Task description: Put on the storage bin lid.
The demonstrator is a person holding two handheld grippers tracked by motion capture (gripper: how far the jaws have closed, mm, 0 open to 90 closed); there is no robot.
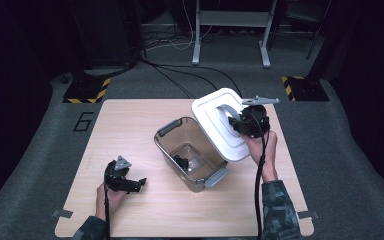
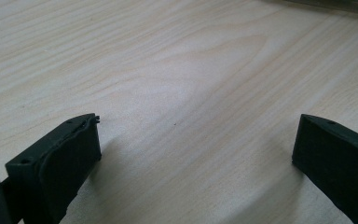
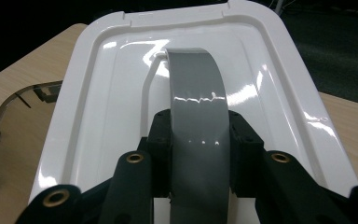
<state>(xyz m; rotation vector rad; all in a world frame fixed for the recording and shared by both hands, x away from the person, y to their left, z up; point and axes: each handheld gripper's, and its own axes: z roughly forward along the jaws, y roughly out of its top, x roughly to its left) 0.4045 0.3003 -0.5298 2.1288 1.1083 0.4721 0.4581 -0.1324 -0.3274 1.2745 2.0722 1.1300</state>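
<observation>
right gripper (image 1: 244,123) clamps one white lid's (image 1: 214,120) single grey handle (image 3: 198,121).

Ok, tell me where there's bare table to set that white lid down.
Widest bare patch: the table's far left part, between its far edge and the clear bin. Also free: the near strip between the left gripper and right forearm. Crowded: the right side, where the right gripper holds the lid over the bin.
</observation>
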